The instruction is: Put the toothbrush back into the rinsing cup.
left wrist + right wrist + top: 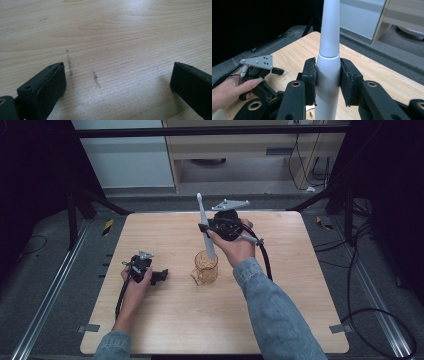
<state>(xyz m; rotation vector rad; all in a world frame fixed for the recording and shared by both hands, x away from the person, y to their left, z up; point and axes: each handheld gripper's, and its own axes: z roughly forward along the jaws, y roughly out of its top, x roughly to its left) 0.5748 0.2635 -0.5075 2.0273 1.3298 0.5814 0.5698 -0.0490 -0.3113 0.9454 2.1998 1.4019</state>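
One amber glass mug (pixel 205 268) stands upright near the middle of the table (pixel 165 320), with the lower end of one grey-white electric toothbrush (pixel 205 227) inside it. Right gripper (pixel 206 228) pinches the toothbrush handle, brush head up and slightly tilted. Left gripper (pixel 161 276) rests low on the tabletop, well apart from the mug, jaws spread, nothing between.

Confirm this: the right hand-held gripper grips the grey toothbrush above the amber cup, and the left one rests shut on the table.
Not quite: the left hand-held gripper is open, its jaws wide apart over bare table in the left gripper view. The rest holds.
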